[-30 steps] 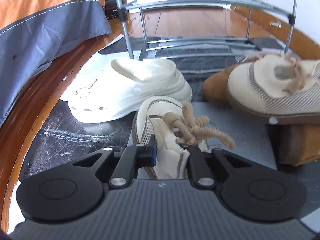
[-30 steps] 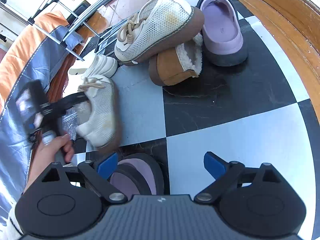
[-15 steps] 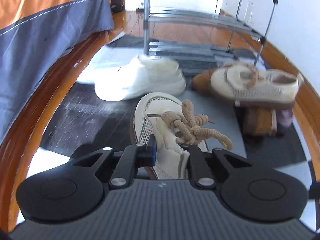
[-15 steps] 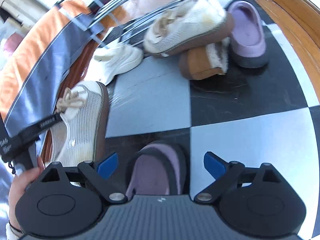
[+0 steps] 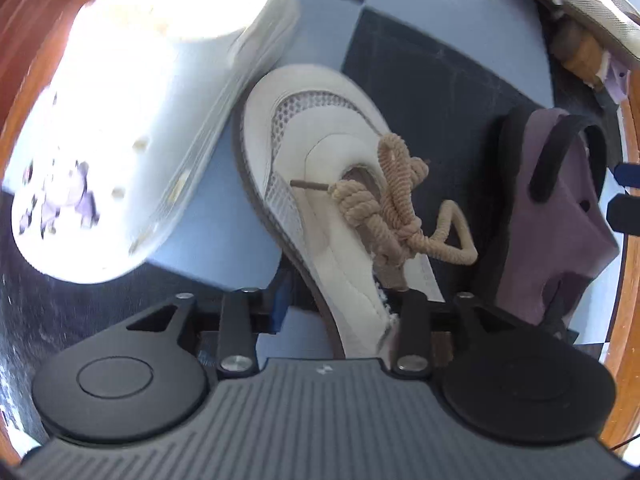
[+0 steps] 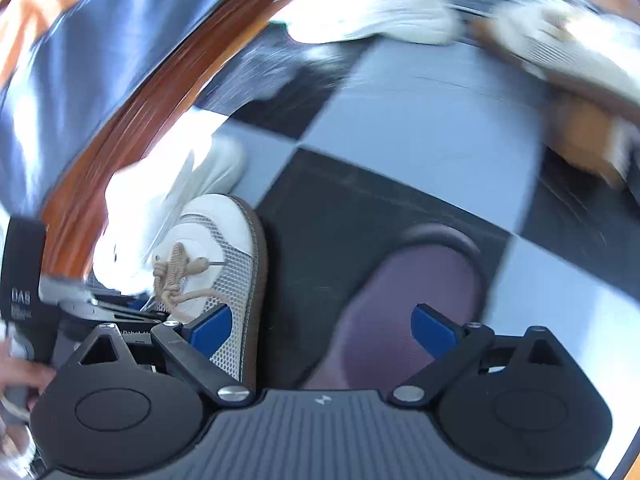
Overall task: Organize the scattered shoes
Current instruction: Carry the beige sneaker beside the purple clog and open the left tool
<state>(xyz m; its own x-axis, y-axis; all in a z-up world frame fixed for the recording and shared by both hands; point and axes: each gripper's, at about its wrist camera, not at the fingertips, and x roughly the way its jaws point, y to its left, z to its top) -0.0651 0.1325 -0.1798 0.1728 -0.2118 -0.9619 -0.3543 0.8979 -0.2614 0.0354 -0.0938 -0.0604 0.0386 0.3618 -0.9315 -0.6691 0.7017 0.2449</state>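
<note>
A beige mesh sneaker [image 5: 320, 184] with tan laces lies on the checkered floor, its toe against a white clog [image 5: 132, 120]. My left gripper [image 5: 340, 300] points down over its heel. Its jaws are opening: the sneaker's collar is between them and the left pad stands clear of it. In the right wrist view the same sneaker [image 6: 228, 248] is at the lower left. My right gripper [image 6: 320, 328] hangs open above a purple slipper [image 6: 412, 292] without touching it. That purple slipper [image 5: 560, 208] is also at the right of the left wrist view.
A second beige sneaker [image 6: 568, 52] rests on a brown fleece slipper [image 6: 588, 136] at the far right, and another white clog [image 6: 380, 16] lies beyond. A wooden border [image 5: 630, 280] and an orange and grey bedcover [image 6: 80, 40] edge the floor. A hand [image 6: 20, 376] holds the left gripper.
My left gripper has swung down and set the sneaker beside the white clog, and its jaws have parted. The right gripper has moved and rolled over the purple slipper.
</note>
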